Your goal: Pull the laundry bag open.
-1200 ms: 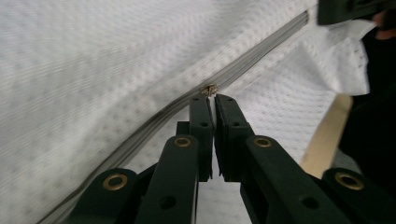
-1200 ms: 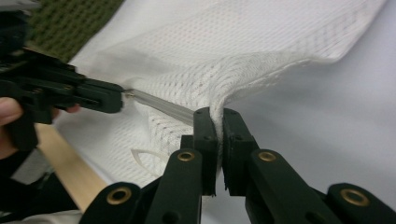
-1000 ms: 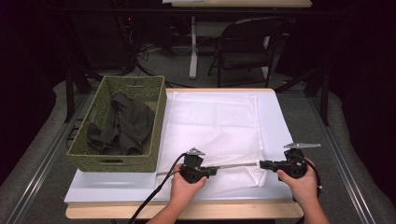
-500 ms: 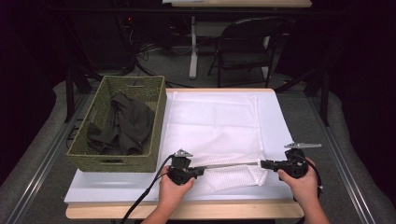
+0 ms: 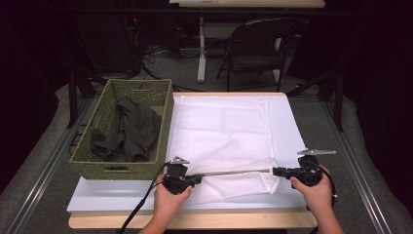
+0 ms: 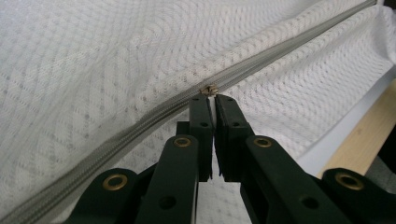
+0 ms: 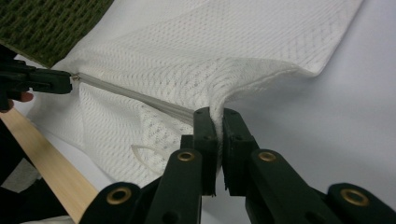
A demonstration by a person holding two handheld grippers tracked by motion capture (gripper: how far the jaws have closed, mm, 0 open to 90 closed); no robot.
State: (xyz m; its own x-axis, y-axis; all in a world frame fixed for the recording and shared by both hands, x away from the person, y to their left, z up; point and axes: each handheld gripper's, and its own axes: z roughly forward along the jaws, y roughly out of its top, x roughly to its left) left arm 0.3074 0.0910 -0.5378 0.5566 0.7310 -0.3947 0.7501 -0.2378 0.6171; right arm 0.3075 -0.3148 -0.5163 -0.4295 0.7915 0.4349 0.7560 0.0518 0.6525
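A white mesh laundry bag [image 5: 229, 136] lies on the white board [image 5: 287, 122]. Its grey zipper [image 5: 234, 172] runs taut along the near edge between my two grippers. My left gripper [image 5: 200, 177] is shut on the small brass zipper pull [image 6: 209, 89], seen right at its tips [image 6: 211, 100]. My right gripper [image 5: 275, 171] is shut on the bag's fabric at the zipper's right end, with mesh pinched between its jaws [image 7: 215, 114]. In the right gripper view the left gripper [image 7: 65, 79] shows at the zipper's far end.
A green woven basket [image 5: 112, 165] with dark clothes [image 5: 129, 131] in it stands at the board's left. The wooden table edge [image 5: 195, 220] runs just below the hands. A folding chair [image 5: 253, 44] stands beyond the table.
My left gripper has slid leftward along the zipper with the pull in it, and the taut stretch between the grippers has grown longer. The right gripper has stayed put.
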